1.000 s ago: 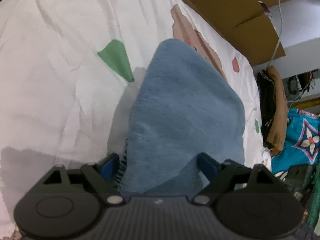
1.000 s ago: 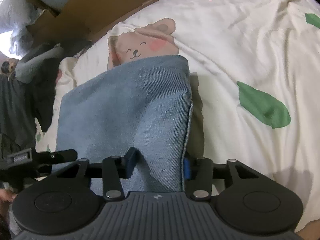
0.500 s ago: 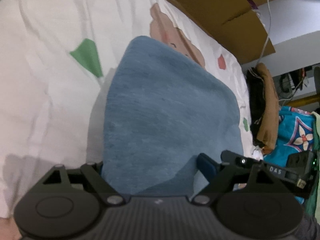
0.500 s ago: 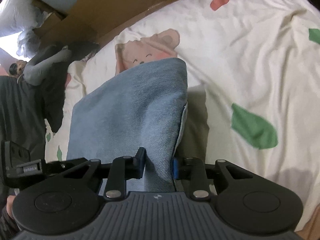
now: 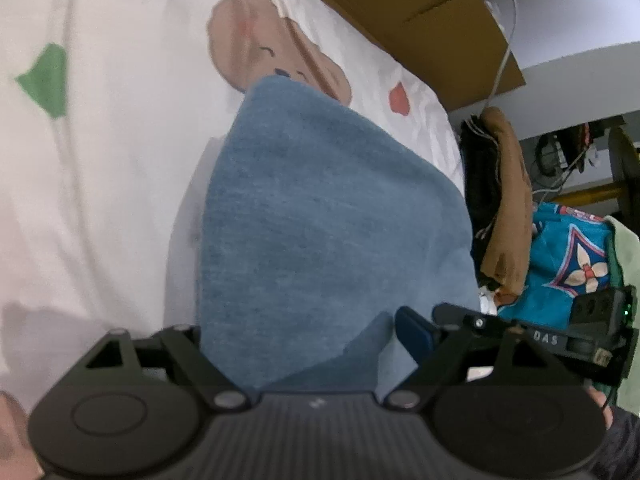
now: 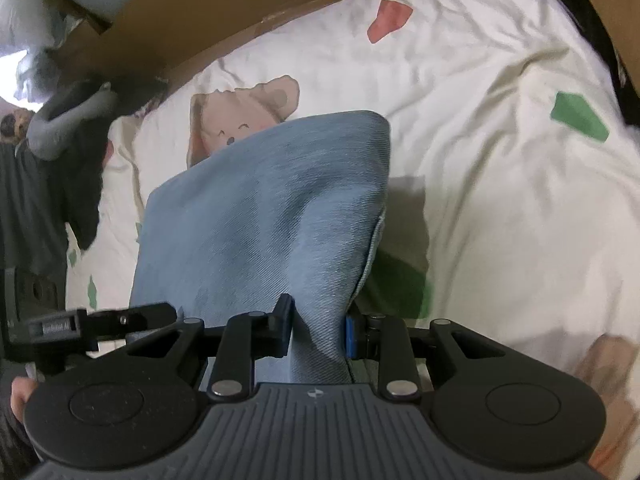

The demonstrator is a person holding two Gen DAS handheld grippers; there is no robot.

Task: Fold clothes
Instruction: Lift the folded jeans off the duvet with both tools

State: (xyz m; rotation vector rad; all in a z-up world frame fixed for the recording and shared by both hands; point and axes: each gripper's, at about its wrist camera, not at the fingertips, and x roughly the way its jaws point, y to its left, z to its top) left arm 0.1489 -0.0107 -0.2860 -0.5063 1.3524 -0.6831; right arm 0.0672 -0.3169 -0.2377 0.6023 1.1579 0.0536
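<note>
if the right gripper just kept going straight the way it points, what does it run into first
The right gripper is shut on a bunch of the blue denim garment, which also drapes ahead of it, so it would likely press into that cloth first, then the white printed bedsheet under it. Depth is unclear.

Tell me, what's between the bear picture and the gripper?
Blue jeans cover the stretch from the bear picture down to the right hand-held gripper, seen in the right wrist view.

Left gripper (image 5: 296, 336): jaws stood wide, blue denim between them, grip unclear.
Right gripper (image 6: 318, 326): jaws narrow, had just been closing, pinched the denim fold.
</note>
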